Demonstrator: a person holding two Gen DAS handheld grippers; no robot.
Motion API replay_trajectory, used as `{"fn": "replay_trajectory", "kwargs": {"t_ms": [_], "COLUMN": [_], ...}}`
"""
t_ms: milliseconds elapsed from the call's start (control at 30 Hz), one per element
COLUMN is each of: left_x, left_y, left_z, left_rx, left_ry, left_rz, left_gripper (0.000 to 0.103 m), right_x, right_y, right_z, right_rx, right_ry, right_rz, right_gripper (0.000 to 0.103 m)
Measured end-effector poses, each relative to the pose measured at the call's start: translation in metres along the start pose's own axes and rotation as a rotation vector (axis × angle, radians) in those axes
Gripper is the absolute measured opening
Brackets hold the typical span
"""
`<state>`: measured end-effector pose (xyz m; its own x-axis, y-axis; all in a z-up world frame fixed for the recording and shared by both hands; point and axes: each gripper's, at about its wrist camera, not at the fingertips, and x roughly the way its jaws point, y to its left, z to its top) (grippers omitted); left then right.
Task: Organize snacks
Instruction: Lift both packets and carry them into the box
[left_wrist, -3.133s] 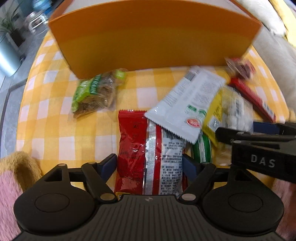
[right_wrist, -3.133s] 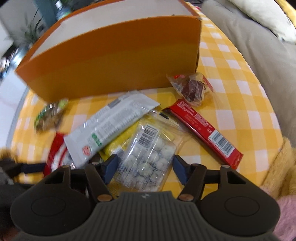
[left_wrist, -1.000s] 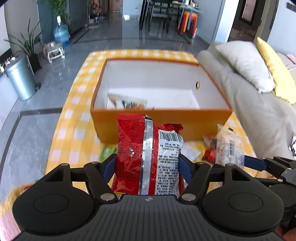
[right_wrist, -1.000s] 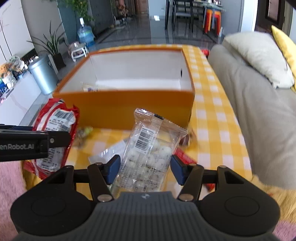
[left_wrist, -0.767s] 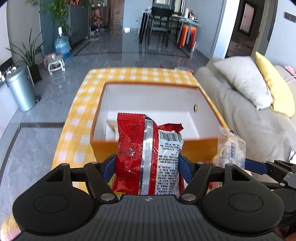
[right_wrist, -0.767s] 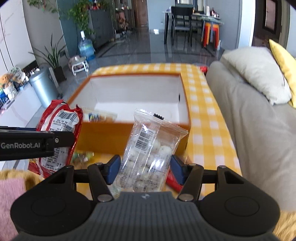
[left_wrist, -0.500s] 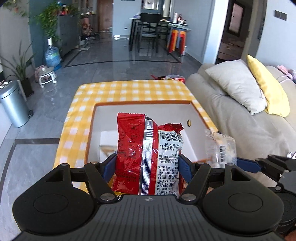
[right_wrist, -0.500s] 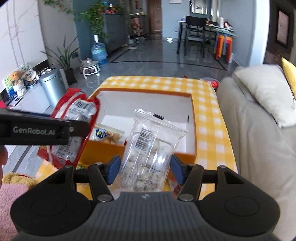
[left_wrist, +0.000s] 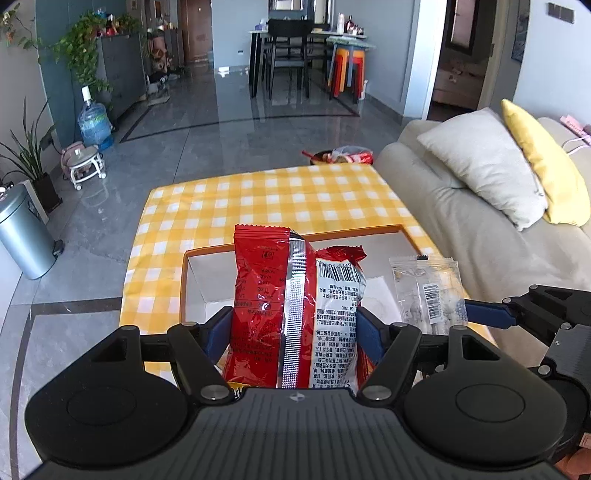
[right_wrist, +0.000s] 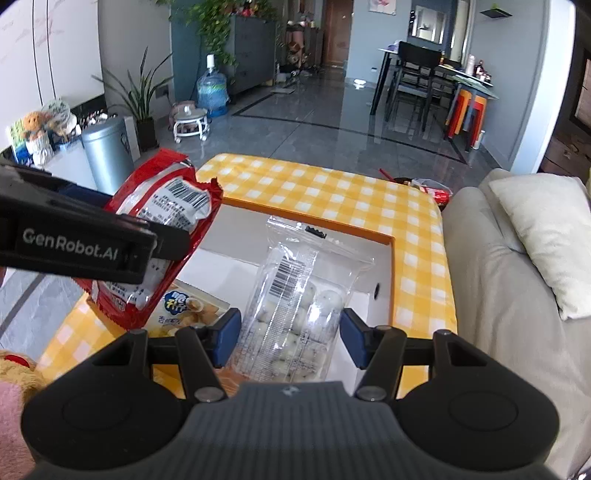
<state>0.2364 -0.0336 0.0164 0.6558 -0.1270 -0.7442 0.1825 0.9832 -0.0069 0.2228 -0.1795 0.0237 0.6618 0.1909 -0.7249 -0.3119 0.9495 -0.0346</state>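
In the left wrist view, my left gripper (left_wrist: 295, 328) pinches the red snack bag (left_wrist: 291, 314), which stands upright with its long axis along the fingers. The orange box (left_wrist: 184, 280) lies below and ahead, so the bag is above its open inside. The bag hides most of the box floor.

In the right wrist view, my right gripper (right_wrist: 290, 334) pinches the clear packet of white balls (right_wrist: 299, 299), also upright, over the box near its right wall (right_wrist: 392, 280). A yellow snack pack (right_wrist: 188, 306) already lies inside. The near wall of the box is hidden behind both grippers.
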Motion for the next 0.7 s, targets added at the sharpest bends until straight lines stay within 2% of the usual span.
{"fn": "replay_trajectory", "kwargs": {"t_ms": [300,700], "left_x": [0.049,0.114], "left_y": [0.008,0.005], "left_z": [0.01,0.009], "left_rx": [0.007,0.027], "left_ry": [0.114,0.298], "left_rz": [-0.006,-0.025], "left_gripper": [0.08,0.08], "right_x": [0.056,0.123], "right_y": [-0.002,-0.008], "right_z": [0.021,0.024], "right_rx": [-0.056,-0.112], "right_ry": [0.109,0.329], "right_rz": [0.006,0.043], "right_gripper": [0.057,0.057]}}
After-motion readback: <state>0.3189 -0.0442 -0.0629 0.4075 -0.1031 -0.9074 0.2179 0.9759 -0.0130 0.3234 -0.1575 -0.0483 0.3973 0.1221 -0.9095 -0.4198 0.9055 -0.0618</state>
